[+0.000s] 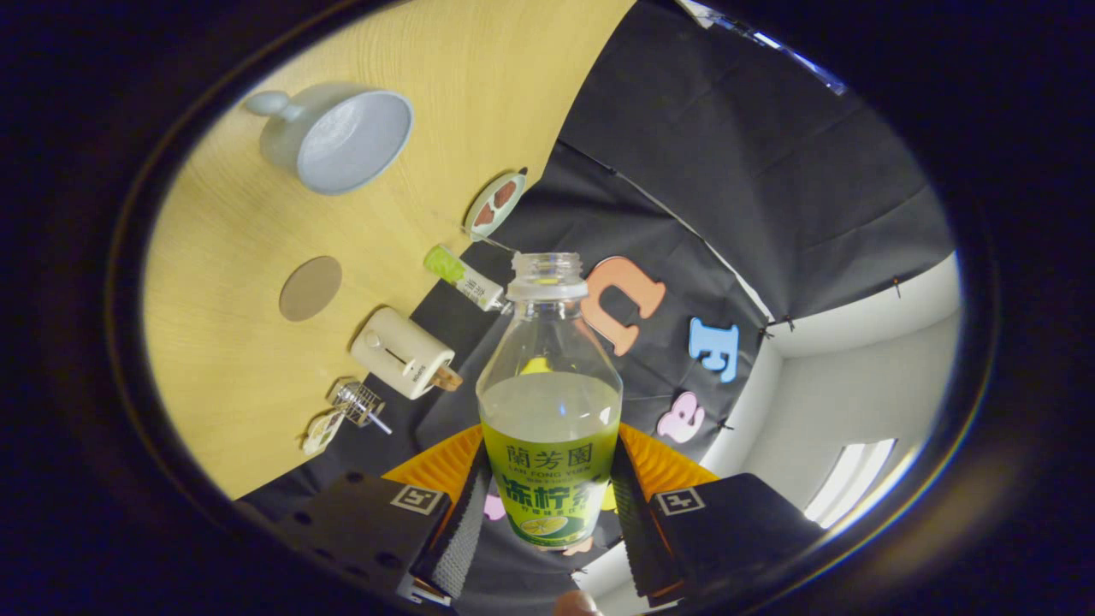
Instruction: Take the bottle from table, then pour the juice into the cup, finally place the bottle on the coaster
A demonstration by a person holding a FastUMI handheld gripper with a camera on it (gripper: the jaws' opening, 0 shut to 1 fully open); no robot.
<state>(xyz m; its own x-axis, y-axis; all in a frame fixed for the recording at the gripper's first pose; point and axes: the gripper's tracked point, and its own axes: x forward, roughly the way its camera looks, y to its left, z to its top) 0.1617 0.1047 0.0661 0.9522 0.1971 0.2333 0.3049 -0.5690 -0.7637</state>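
Clamping bottle [548, 402] — hand-held gripper [547, 505].

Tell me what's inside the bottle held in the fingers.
The bottle, uncapped and gripped between the two fingers, holds pale cloudy juice up to just above its label, with clear empty glass above that to the open neck. The label hides the liquid lower down.

toaster [402, 352] | small bottle [464, 277] | whisk [359, 405] | patterned plate [494, 204]
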